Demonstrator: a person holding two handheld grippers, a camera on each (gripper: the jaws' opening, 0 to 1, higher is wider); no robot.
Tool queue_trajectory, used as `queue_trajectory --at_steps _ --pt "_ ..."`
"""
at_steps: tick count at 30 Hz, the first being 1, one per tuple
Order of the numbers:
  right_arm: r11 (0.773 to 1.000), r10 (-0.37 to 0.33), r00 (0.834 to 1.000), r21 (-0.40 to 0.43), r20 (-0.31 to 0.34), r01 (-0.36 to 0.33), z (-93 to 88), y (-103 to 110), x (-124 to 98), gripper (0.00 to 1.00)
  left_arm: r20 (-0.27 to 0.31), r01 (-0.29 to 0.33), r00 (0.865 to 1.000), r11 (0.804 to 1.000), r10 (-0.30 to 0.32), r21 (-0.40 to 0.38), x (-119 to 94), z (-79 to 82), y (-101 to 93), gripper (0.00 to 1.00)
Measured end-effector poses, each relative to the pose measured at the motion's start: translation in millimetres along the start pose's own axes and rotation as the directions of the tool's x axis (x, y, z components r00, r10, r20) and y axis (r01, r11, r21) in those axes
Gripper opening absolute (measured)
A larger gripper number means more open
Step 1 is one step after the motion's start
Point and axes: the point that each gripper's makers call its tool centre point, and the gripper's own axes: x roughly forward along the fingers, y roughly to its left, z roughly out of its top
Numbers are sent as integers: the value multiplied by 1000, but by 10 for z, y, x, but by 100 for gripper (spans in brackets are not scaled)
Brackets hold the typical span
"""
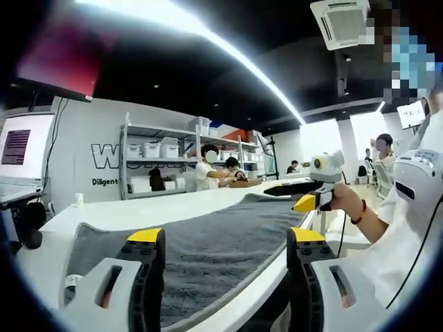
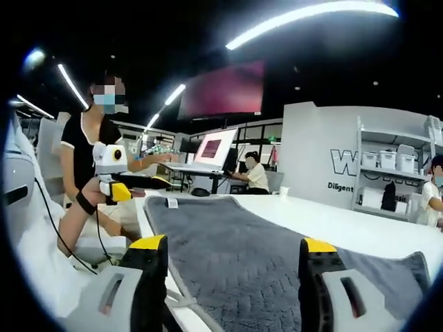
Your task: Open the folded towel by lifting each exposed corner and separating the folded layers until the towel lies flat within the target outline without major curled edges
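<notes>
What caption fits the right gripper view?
Open right gripper above grey towel spread on white table.

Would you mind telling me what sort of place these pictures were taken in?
Probably an open workshop or lab: metal shelving with storage bins, people at desks with a laptop, and a long white table carrying a grey towel.

White surface (image 1: 173, 206) runs long. Behind its far edge: metal shelving (image 1: 181, 160) with white storage bins (image 1: 151, 150), against a white wall with dark lettering (image 2: 344, 163). Seated person at a laptop (image 2: 210, 149) beyond the surface's far end. Ceiling air-conditioner cassette (image 1: 340, 23) and a long light strip (image 1: 228, 47) overhead.
</notes>
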Motion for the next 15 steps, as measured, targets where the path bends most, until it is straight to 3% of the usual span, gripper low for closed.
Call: queue_trajectory --at_steps 5,9,15 --pt "1000 3 999 -29 -36 -4 -88 25 36 78 -1 -5 1000 1000 5 1 0 5 4 69" --pt "1000 16 1000 -2 -25 -16 -93 9 15 77 -3 -6 1000 1000 6 2 0 2 4 69" --pt "999 -21 999 -26 -36 20 -100 -67 -22 78 1 -9 1000 1000 9 -1 2 5 8 69"
